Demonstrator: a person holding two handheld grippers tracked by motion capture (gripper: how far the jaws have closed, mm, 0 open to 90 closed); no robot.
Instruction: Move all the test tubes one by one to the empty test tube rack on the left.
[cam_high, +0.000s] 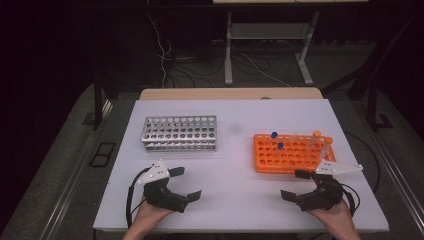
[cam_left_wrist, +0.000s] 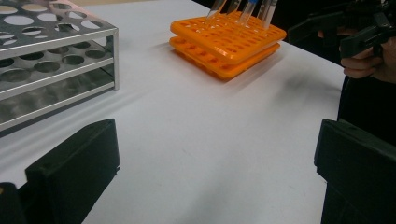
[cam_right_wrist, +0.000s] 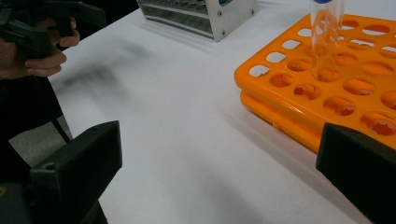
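An orange tube rack (cam_high: 290, 154) stands on the right half of the white table (cam_high: 235, 200). It holds two blue-capped tubes (cam_high: 274, 135) and two orange-capped tubes (cam_high: 317, 134). A metal tube rack (cam_high: 180, 133) stands on the left half, its holes bare. My left gripper (cam_high: 186, 183) rests near the front edge below the metal rack, open, with nothing between its jaws. Level with it, my right gripper (cam_high: 294, 184) sits open in front of the orange rack. The left gripper view has the metal rack (cam_left_wrist: 56, 56) close on its left and the orange rack (cam_left_wrist: 229, 39) farther off. A clear tube (cam_right_wrist: 327, 37) stands in the orange rack (cam_right_wrist: 327, 93).
A bare stretch of table lies between the two racks and between the grippers. A wooden board (cam_high: 230, 93) borders the table's far edge. Cables (cam_high: 165, 60) and table legs (cam_high: 228, 50) stand on the dark floor beyond. The other hand (cam_left_wrist: 369, 60) shows at the edge of each gripper view.
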